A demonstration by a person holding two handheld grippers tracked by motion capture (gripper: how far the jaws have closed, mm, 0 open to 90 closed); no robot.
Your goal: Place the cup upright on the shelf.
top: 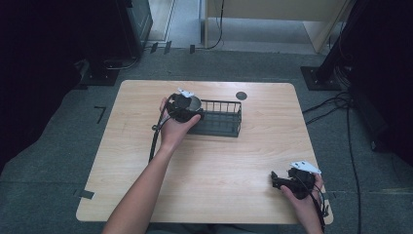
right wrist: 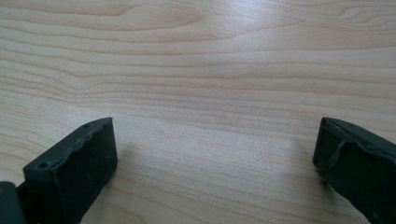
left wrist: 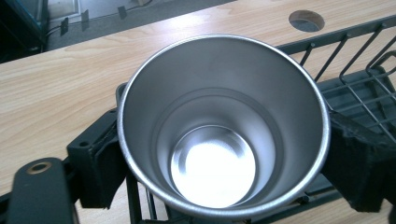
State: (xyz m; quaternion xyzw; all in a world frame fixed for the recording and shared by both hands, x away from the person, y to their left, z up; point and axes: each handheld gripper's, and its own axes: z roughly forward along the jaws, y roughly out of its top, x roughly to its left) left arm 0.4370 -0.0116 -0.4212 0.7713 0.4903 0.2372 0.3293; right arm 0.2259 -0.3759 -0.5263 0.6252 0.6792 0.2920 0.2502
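A shiny steel cup [left wrist: 219, 130] stands upright and empty between the jaws of my left gripper [left wrist: 219, 163], which is shut on its sides. In the high view the cup [top: 193, 102] is at the left end of a black wire basket [top: 221, 118], and the left gripper [top: 184, 108] is held over that end by a hand. The basket's wires [left wrist: 355, 79] run under and to the right of the cup. My right gripper [top: 276, 180] rests low at the table's front right, open, with bare wood between its jaws [right wrist: 215, 154].
The wooden table [top: 209, 161] has a round cable hole [top: 241, 95] behind the basket. Cables trail across the grey floor [top: 336, 105] on the right. Dark equipment stands at the far left and right.
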